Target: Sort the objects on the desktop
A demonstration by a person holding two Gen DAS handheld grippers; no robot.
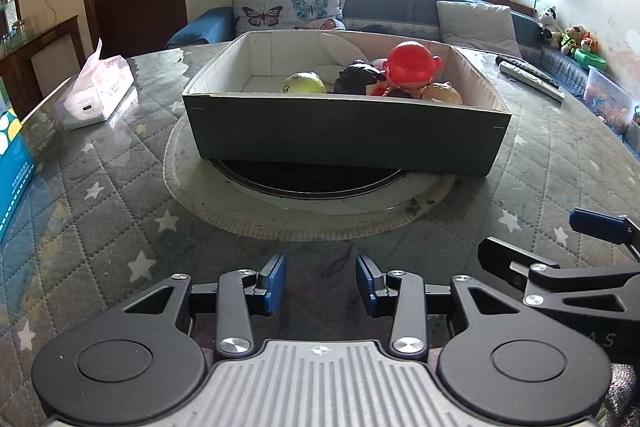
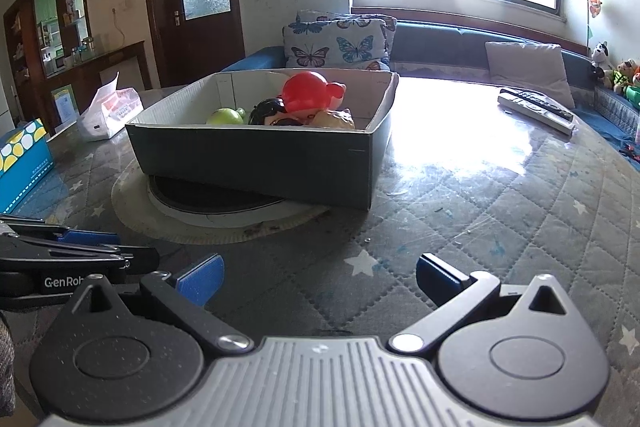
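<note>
A dark green cardboard box (image 1: 344, 135) (image 2: 256, 159) with white inner walls sits in the middle of the quilted table. Inside lie a red-headed doll (image 1: 412, 63) (image 2: 306, 91), a black-haired doll (image 1: 358, 77) (image 2: 268, 111), a green ball-like fruit (image 1: 304, 83) (image 2: 226, 117) and a tan toy (image 1: 440, 93) (image 2: 336, 119). My left gripper (image 1: 321, 283) hovers over the table short of the box, its blue pads a small gap apart with nothing between them. My right gripper (image 2: 320, 279) stands wide open and empty just to its right.
The box rests on a round dark plate with a pale mat (image 1: 312, 203) under it. A tissue pack (image 1: 96, 95) and a blue carton (image 1: 12, 167) lie at the left, a remote control (image 1: 528, 75) at the far right. A sofa with cushions runs behind the table.
</note>
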